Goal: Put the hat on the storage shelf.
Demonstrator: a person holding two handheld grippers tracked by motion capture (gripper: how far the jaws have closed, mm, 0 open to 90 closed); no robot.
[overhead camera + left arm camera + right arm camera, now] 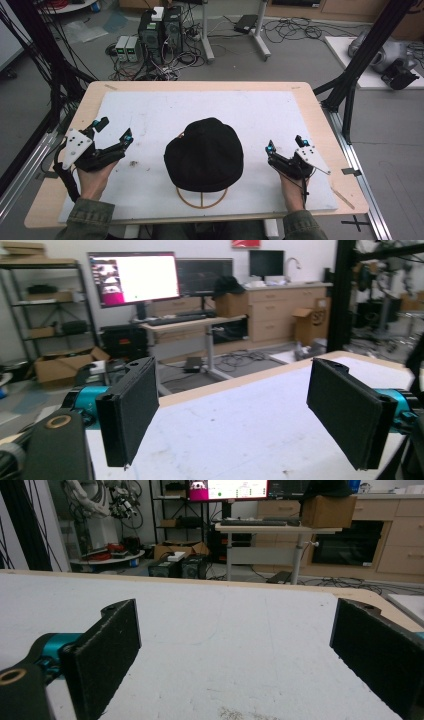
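Black hat [204, 154] on wooden stand [201, 198] in high view, left gripper [114, 131] and right gripper [285, 143] gaping, empty, flanking it

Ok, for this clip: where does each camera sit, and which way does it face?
High view: above the person's side, looking forward and down on the table, black hat, both hands and grippers.
Left gripper view: rides the left gripper, looking between its open jaws across the white mat toward a monitor.
Right gripper view: rides the right gripper, open jaws, facing across the mat.
Both gripper views share the mat and lab desks.
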